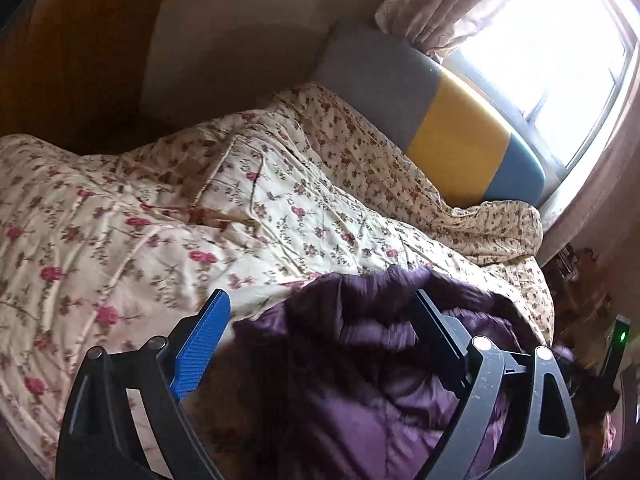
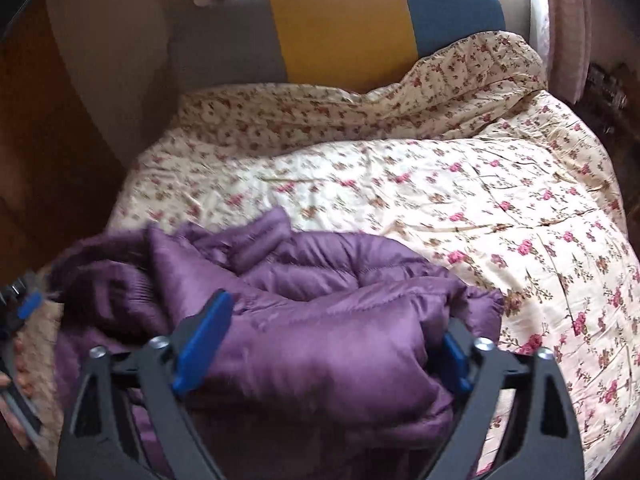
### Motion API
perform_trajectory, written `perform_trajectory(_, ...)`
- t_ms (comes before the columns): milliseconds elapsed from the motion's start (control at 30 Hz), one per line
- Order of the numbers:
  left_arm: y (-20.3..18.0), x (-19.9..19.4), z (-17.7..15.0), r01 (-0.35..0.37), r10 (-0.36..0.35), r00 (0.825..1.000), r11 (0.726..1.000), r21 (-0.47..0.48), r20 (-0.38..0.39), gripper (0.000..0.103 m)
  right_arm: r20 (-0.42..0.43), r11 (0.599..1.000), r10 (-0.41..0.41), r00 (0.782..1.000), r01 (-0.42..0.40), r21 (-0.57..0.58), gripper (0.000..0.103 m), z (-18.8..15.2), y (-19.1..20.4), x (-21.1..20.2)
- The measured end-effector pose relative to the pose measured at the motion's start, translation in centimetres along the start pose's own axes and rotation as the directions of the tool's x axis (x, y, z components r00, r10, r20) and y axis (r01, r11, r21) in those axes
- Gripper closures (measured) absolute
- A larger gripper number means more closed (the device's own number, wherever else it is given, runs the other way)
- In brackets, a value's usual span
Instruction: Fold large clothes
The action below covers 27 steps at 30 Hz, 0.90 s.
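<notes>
Purple jacket (image 2: 304, 312) crumpled on bed; left gripper (image 1: 320, 320), right gripper (image 2: 328, 332) both spread wide, gripping nothing.

We are seeing the jacket (image 2: 304, 320) lying bunched on the quilt (image 2: 480, 208) at the bed's near edge, the headboard (image 2: 340, 28) standing behind, the window (image 1: 552, 40) sitting behind that.

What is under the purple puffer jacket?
The purple puffer jacket lies bunched on a cream floral quilt, which shows all around its far side. Whatever lies beneath the quilt, and the patch directly under the jacket, is covered.
</notes>
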<state>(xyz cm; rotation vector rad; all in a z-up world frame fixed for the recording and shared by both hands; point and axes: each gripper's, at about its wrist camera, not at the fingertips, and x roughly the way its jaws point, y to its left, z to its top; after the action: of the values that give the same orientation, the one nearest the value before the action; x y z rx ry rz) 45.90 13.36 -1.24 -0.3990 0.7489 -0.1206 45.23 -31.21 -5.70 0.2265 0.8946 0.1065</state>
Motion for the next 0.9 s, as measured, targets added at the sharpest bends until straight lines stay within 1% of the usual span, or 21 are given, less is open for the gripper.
perform_trajectory(33,0.3,-0.5,-0.3,-0.001,0.001,1.000,1.000,0.002,-0.001,0.013,0.013,1.000,0.006,1.000,-0.006,0.004,0.003,0.2,0.1,-0.7)
perform_trajectory(100,0.8,-1.1,-1.2,0.017,-0.017,1.000,1.000,0.000,-0.016,0.013,0.057,1.000,0.000,0.998,0.001,-0.008,0.002,0.5,0.4,-2.6)
perform_trajectory(167,1.4,-1.6,-2.7,0.034,-0.035,0.999,0.999,-0.012,-0.040,0.013,0.061,1.000,-0.006,0.998,0.007,-0.011,0.002,0.2,0.3,-3.6)
perform_trajectory(233,1.8,-1.7,-4.2,0.059,-0.061,0.996,0.998,-0.026,-0.066,0.013,0.049,0.999,-0.031,0.998,0.032,-0.018,0.002,-0.9,-0.3,-4.1)
perform_trajectory(333,2.4,-1.9,-6.5,0.089,-0.095,0.991,0.994,-0.066,-0.095,0.013,0.004,0.998,-0.065,0.998,0.065,0.006,0.002,-3.5,-1.9,-3.8)
perform_trajectory(400,2.9,-2.1,-7.9,0.118,-0.131,0.985,0.986,-0.114,-0.110,0.013,-0.034,0.996,-0.087,0.996,0.088,0.031,0.002,-5.5,-3.2,-3.1)
perform_trajectory(467,3.3,-2.1,-9.3,0.140,-0.161,0.979,0.977,-0.160,-0.124,0.013,-0.069,0.994,-0.092,0.993,0.096,0.051,0.002,-7.2,-4.2,-2.5)
perform_trajectory(500,3.2,-2.1,-9.8,0.146,-0.168,0.977,0.975,-0.166,-0.131,0.013,-0.090,0.993,-0.093,0.992,0.099,0.060,0.002,-8.2,-4.6,-2.0)
perform_trajectory(567,2.9,-1.8,-10.7,0.163,-0.190,0.969,0.972,-0.169,-0.159,0.013,-0.116,0.992,-0.086,0.989,0.096,0.079,0.002,-9.8,-5.3,-1.3)
perform_trajectory(600,2.8,-1.5,-11.0,0.162,-0.191,0.966,0.972,-0.168,-0.173,0.013,-0.126,0.992,-0.071,0.989,0.084,0.099,0.002,-10.5,-5.8,-1.0)
perform_trajectory(633,2.6,-1.2,-11.3,0.173,-0.204,0.959,0.970,-0.169,-0.194,0.013,-0.137,0.989,-0.038,0.990,0.057,0.137,0.004,-11.2,-6.2,-0.6)
perform_trajectory(667,2.3,-0.8,-11.7,0.176,-0.209,0.954,0.971,-0.164,-0.216,0.024,-0.140,0.985,0.005,0.990,0.019,0.170,0.015,-11.5,-6.5,-0.4)
perform_trajectory(700,2.2,-0.7,-11.9,0.178,-0.211,0.952,0.971,-0.157,-0.224,0.037,-0.140,0.982,0.031,0.990,-0.004,0.188,0.028,-11.7,-6.6,-0.4)
perform_trajectory(733,2.1,-0.6,-12.1,0.185,-0.216,0.950,0.971,-0.154,-0.224,0.041,-0.132,0.983,0.044,0.990,-0.019,0.183,0.035,-11.8,-6.4,-0.6)
perform_trajectory(767,1.7,-0.8,-12.2,0.200,-0.228,0.949,0.969,-0.143,-0.219,0.054,-0.128,0.986,0.054,0.990,-0.033,0.165,0.055,-11.7,-6.0,-0.8)
perform_trajectory(800,1.4,-1.0,-12.3,0.209,-0.234,0.947,0.969,-0.134,-0.218,0.065,-0.126,0.989,0.048,0.991,-0.030,0.144,0.071,-11.6,-5.6,-1.2)
perform_trajectory(833,1.2,-1.3,-12.2,0.218,-0.243,0.946,0.967,-0.131,-0.214,0.070,-0.124,0.992,0.036,0.992,-0.021,0.121,0.078,-11.6,-5.3,-1.5)
perform_trajectory(867,1.2,-1.6,-12.1,0.228,-0.253,0.945,0.964,-0.137,-0.210,0.078,-0.121,0.995,0.030,0.992,-0.017,0.100,0.084,-11.5,-5.1,-2.0)
perform_trajectory(900,1.1,-2.0,-12.1,0.235,-0.260,0.943,0.962,-0.137,-0.206,0.081,-0.121,0.996,0.029,0.992,-0.019,0.084,0.087,-11.5,-4.9,-2.5)
